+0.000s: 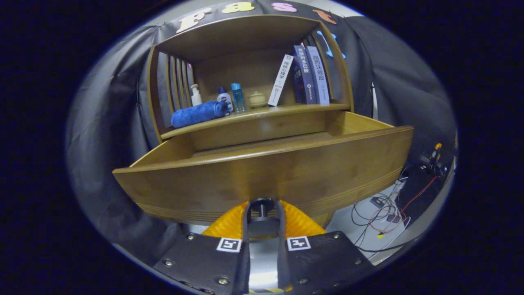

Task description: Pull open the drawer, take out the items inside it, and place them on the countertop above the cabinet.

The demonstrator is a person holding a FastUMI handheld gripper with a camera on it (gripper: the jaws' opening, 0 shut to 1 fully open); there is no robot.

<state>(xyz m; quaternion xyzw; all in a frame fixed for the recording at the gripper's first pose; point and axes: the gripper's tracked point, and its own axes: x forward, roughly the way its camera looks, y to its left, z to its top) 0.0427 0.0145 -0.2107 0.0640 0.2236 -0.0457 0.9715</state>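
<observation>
the gripper [262,213] is pointing level at the front of the wooden drawer [262,172], its fingers [245,223] closing on the dark round knob [262,205] from both sides. the drawer is standing pulled out from the cabinet [249,65]. above it, on the tabletop [262,112], a rolled blue towel [198,113], small bottles [231,97] and leaning books [303,76] are sitting.

The drawer [262,172] front panel hides whatever lies inside it
</observation>
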